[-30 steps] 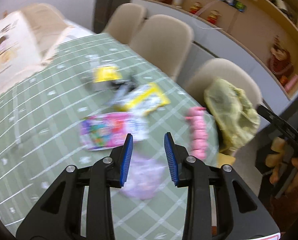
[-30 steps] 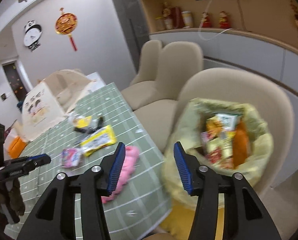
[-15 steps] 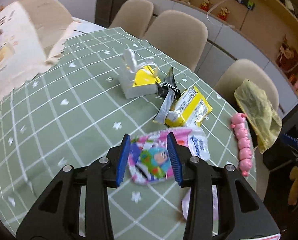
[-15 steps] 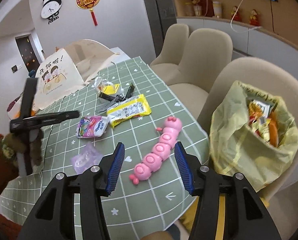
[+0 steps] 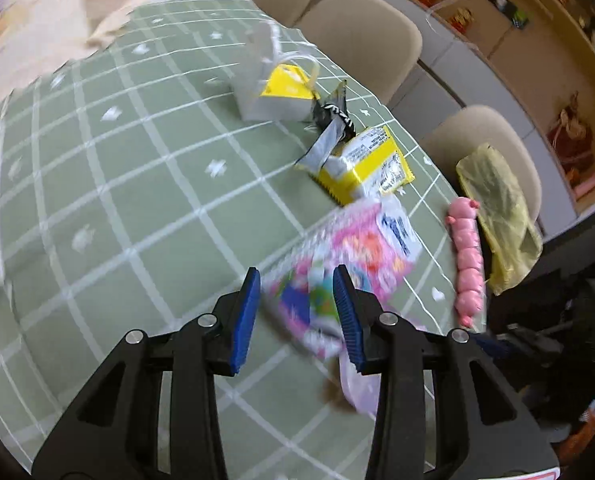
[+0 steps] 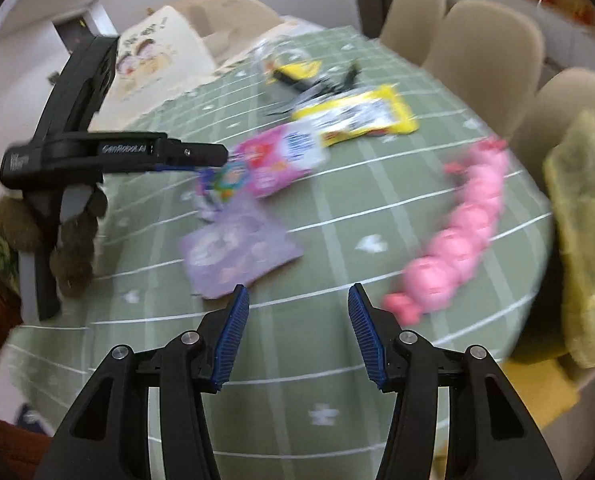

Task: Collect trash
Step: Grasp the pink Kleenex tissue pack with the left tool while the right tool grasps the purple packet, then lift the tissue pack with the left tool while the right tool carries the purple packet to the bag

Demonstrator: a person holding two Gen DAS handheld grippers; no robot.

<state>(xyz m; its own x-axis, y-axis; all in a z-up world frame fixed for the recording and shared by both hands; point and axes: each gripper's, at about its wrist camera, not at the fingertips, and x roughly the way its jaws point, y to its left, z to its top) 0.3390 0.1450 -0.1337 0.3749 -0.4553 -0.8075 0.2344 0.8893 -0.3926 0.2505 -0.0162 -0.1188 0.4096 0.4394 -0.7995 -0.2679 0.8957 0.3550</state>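
My left gripper is open, its blue pads on either side of the near end of a pink snack packet on the green checked tablecloth. The right wrist view shows its tip at that packet. My right gripper is open and empty above the near table edge. A purple wrapper lies just ahead of it. A yellow packet, a black wrapper and a white-and-yellow box lie further back. A yellow trash bag sits on a chair at right.
A pink caterpillar toy lies near the table's right edge. Beige chairs line the far side. A cream tote bag stands at the far left of the table. A shelf with figurines runs along the wall.
My left gripper has moved forward and down so the pink packet now lies between its pads. My right gripper has swung left from the trash bag towards the table and purple wrapper.
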